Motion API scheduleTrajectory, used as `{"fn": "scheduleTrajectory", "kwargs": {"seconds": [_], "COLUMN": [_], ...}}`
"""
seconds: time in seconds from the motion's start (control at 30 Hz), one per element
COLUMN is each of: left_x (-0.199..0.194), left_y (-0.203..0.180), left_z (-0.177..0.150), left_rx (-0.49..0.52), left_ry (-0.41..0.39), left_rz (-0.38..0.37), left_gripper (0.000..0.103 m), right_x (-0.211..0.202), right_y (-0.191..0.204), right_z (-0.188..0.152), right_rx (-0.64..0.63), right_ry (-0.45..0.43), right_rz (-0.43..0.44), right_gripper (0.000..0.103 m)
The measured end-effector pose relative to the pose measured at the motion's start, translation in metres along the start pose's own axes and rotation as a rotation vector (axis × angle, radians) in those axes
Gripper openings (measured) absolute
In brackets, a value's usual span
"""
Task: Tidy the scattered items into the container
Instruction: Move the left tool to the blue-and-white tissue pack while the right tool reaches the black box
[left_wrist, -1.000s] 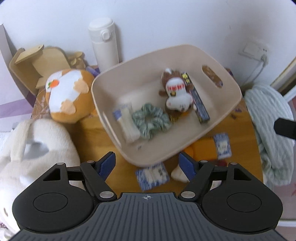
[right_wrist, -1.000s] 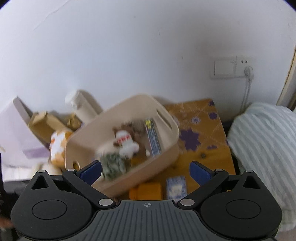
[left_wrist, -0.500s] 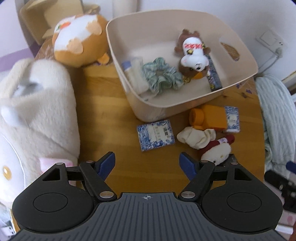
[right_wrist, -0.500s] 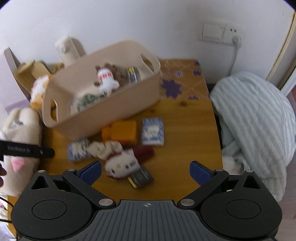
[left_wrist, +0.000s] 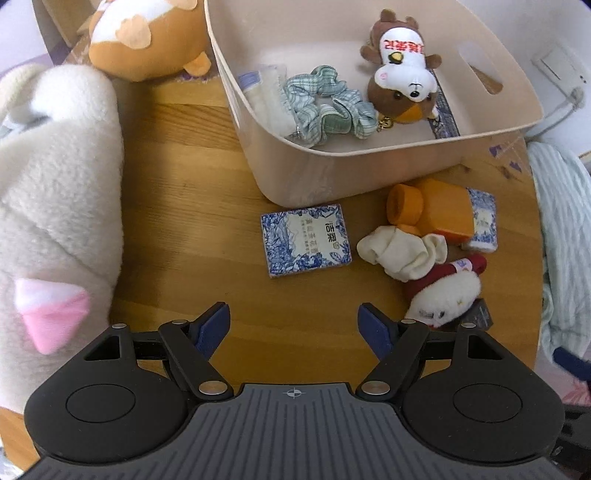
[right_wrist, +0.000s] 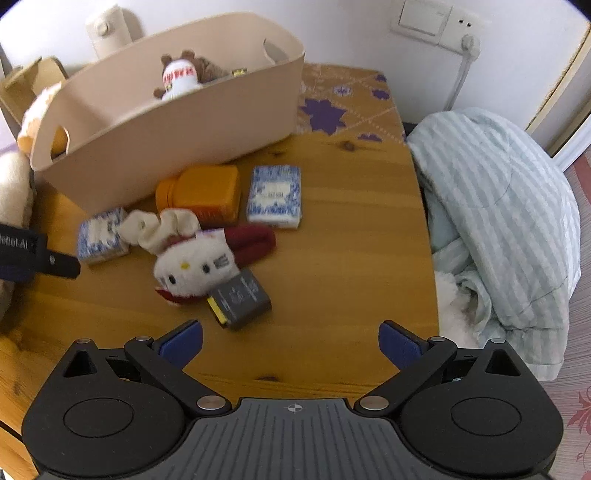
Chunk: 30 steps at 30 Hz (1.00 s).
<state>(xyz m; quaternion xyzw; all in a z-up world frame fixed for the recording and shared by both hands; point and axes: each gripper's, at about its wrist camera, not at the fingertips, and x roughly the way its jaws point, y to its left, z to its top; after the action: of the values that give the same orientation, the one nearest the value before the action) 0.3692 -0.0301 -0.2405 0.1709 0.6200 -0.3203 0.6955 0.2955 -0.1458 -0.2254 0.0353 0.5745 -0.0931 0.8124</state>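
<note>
Both grippers hang over the wooden tabletop (left_wrist: 177, 206), fingers spread apart and empty: left gripper (left_wrist: 294, 325), right gripper (right_wrist: 290, 341). The beige container (left_wrist: 373, 168) holds a scrunchie (left_wrist: 325, 105) and a plush keychain (left_wrist: 400, 66). Scattered just beside it lie a tissue pack (left_wrist: 306, 244), an orange bottle (left_wrist: 430, 210), a white sock (left_wrist: 402, 253), a cat plush (right_wrist: 195, 264) and a grey box (right_wrist: 239, 298).

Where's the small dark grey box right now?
On the wooden table, right wrist view, the dark grey box lies just ahead of the open right gripper, touching the white cat plush.
</note>
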Motion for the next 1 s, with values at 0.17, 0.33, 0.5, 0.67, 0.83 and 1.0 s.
{"fn": "scheduleTrajectory", "kwargs": {"seconds": [0.17,0.33,0.5,0.67,0.83,1.0], "left_x": [0.012,0.024,0.036,0.049,0.058,0.06], "left_y": [-0.003,-0.006,-0.009,-0.011,-0.011,-0.014], "left_z": [0.009,0.017,0.022,0.026,0.03,0.036], "left_rx": [-0.022,-0.048,-0.068,-0.073,-0.068,-0.049], "left_ry": [0.004,0.012,0.021,0.035,0.026,0.003], "left_rz": [-0.003,-0.007,-0.019,0.01,0.049,0.075], "left_gripper": [0.078,0.078,0.078,0.078,0.078,0.079], "right_x": [0.014,0.027,0.039,0.052,0.058,0.064], "right_y": [0.003,0.006,0.008,0.011,0.011,0.012], "right_z": [0.001,0.005,0.009,0.011,0.016,0.02], "right_rx": [0.008,0.04,0.053,0.053,0.093,0.124], "right_ry": [0.009,0.015,0.035,0.065,0.067,0.075], "right_rz": [-0.018,-0.045,-0.045,-0.043,-0.039,-0.061], "right_gripper": [0.103,0.103,0.103,0.103,0.103,0.103]}}
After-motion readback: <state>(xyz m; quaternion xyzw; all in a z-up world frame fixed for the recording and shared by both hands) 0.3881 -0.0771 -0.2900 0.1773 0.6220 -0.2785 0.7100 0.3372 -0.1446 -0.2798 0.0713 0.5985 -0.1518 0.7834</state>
